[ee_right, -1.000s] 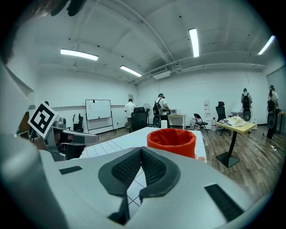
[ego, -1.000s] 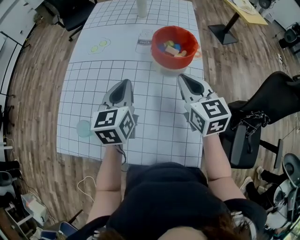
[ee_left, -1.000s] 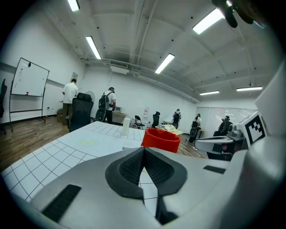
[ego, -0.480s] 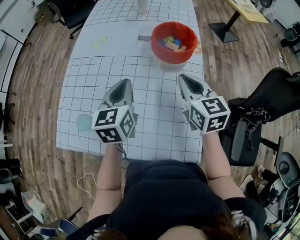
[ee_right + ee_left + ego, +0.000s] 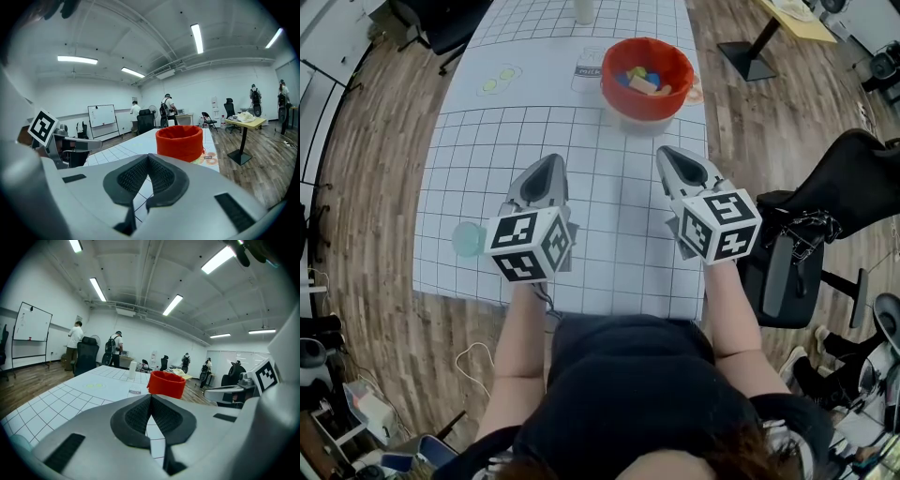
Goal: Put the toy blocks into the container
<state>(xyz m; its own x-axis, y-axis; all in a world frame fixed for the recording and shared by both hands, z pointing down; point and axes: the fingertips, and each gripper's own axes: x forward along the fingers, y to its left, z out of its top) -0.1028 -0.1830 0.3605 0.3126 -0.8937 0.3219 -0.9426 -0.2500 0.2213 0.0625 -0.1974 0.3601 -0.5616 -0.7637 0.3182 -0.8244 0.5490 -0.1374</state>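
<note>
Colored toy blocks (image 5: 641,79) lie inside red container (image 5: 623,101).

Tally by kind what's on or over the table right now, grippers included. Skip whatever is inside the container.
Container: 1
White cylinder: 1
Teal disc: 1
Grippers, left and right: 2
Total: 5

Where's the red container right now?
Head view: the red container stands toward the table's far right, just ahead of the right gripper, with toy blocks inside.
</note>
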